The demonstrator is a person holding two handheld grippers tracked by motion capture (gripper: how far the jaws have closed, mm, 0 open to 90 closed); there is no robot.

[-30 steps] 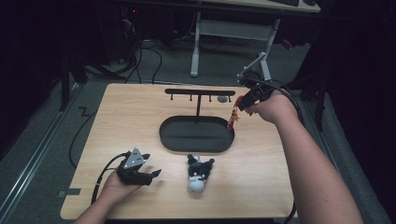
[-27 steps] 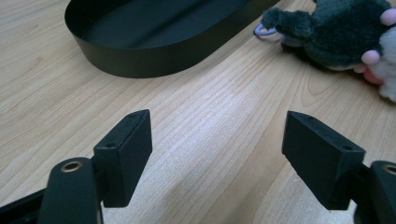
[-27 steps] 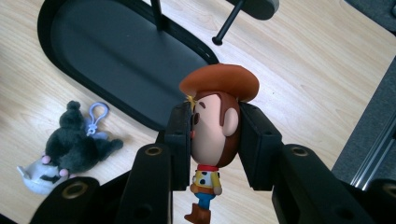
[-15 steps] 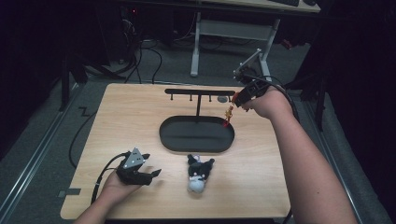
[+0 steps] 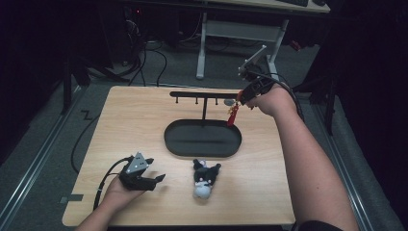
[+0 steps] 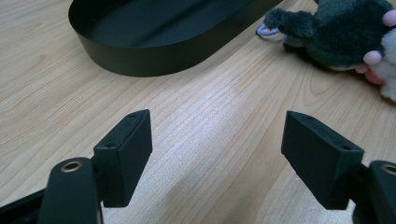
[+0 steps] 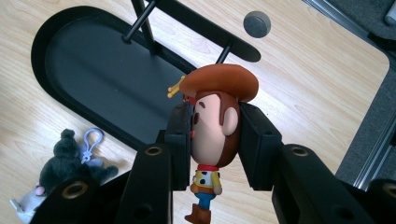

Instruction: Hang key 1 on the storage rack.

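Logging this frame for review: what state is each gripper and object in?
Left gripper: open, empty, low over table.
Right gripper: shut on cowboy figure.
Cowboy figure: clamped by its head, lifted beside the rack.
Plush toy: lying on table, untouched.
Hook rack: upright in tray.
Tray: bare.

bare wood [image 5: 134, 130] left of tray [image 5: 203, 140], plush toy [image 5: 204, 177] just below

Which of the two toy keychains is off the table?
The cowboy figure, clamped by its head in the right gripper above the tray. The dark plush lies on the table.
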